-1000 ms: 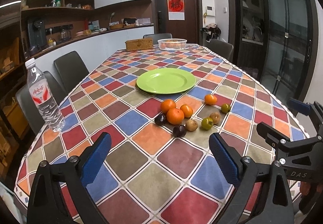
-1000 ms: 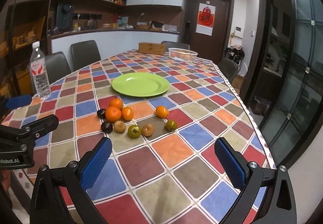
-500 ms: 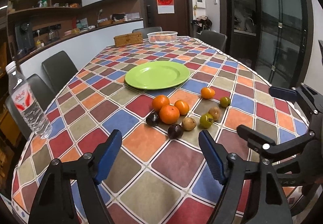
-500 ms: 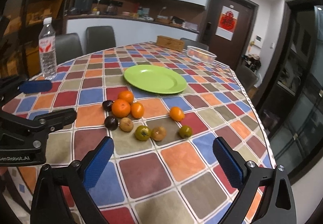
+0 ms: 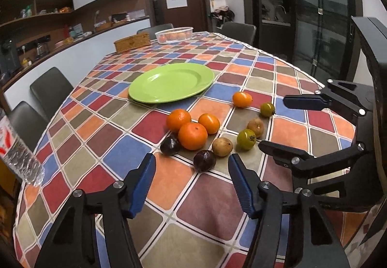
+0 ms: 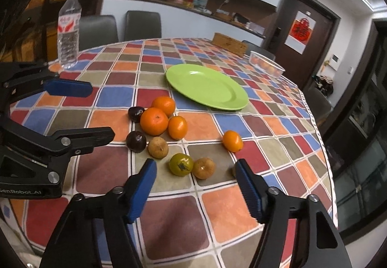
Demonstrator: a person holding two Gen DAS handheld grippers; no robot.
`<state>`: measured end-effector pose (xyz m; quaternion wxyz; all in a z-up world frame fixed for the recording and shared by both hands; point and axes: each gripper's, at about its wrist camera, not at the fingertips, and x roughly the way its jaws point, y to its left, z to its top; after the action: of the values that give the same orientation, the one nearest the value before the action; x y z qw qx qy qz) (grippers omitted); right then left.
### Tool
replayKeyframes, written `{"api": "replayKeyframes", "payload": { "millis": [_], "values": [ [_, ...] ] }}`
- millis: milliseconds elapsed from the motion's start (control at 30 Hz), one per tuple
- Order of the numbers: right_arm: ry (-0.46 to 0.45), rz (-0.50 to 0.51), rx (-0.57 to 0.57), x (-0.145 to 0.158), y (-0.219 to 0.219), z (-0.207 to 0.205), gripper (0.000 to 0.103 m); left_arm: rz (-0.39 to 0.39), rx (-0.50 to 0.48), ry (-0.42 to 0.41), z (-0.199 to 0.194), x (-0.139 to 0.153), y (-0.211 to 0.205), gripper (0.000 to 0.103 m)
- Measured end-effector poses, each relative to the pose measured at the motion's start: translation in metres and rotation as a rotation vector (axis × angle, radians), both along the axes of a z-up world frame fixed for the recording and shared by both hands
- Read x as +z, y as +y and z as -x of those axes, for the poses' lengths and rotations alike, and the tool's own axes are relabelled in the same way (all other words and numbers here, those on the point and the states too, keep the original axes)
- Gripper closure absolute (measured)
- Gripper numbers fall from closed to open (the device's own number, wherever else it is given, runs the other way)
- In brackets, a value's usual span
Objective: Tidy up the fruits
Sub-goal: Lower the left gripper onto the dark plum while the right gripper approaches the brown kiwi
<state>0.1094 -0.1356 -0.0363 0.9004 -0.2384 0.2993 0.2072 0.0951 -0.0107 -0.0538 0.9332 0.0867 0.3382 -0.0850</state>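
Both claws stand released, with nothing between their blue pads, and their jaws have just been closing to about half width. We see the left gripper hanging above the checked tablecloth, and the nearest dark plum lies just beyond its tips, apart from them. We see the right gripper in the same manner, tilted downward, with a green fruit and a brown fruit just ahead of its tips and not touching.

The fruits lie loose on the cloth in a group: three oranges, of which the big orange is the closest, a second dark plum, and one small orange lying apart to the right. The green plate is behind the group, near it, and carries nothing.

For moving there is open cloth between the grippers and the fruits, and also between the fruits and the right table edge, which curves close by. A water bottle stands near the far left edge, well apart from the fruits.
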Motion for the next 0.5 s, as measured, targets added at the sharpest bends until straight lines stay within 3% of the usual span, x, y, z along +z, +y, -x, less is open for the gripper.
{"api": "replayKeyframes", "payload": {
  "millis": [500],
  "values": [
    [0.039,0.112,0.128,-0.027,0.021,-0.018,0.063,-0.009,-0.094,0.099,-0.031,-0.028,0.000,0.058]
  ]
}}
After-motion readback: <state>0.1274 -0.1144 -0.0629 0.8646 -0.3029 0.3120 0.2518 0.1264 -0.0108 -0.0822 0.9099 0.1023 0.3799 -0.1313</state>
